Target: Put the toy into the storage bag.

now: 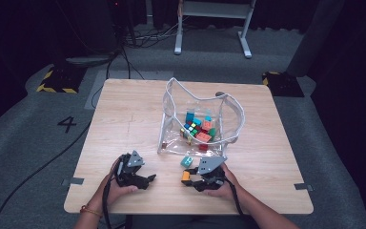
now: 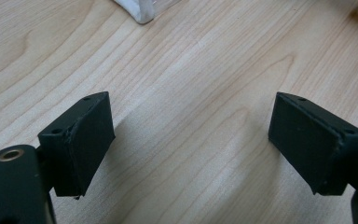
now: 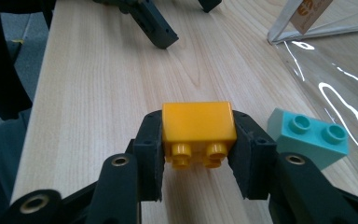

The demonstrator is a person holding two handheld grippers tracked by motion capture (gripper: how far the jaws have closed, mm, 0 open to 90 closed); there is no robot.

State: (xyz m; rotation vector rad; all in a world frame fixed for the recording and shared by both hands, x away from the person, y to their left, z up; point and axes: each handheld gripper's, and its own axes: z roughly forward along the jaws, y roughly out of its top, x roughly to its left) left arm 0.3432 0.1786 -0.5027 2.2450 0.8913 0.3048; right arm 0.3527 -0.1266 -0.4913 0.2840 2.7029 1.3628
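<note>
My right gripper [image 3: 198,144] is shut on a yellow-orange brick [image 3: 198,128], its studs facing the camera; from above the brick [image 1: 186,175] sits at the tip of that gripper [image 1: 189,177] near the table's front. A teal brick [image 3: 310,135] lies on the wood just beside it, also seen as the teal brick [image 1: 187,161] in front of the clear plastic bag [image 1: 228,112]. The bag holds several coloured bricks [image 1: 199,130]. My left gripper [image 2: 191,140] stands open over bare wood, low at the front left [image 1: 148,179].
The wooden table [image 1: 124,119] has free room on its left half and far right. A corner of the bag [image 2: 142,11] lies ahead of the left gripper. The left gripper's jaw [image 3: 156,28] shows beyond the held brick. Grey carpet and cables surround the table.
</note>
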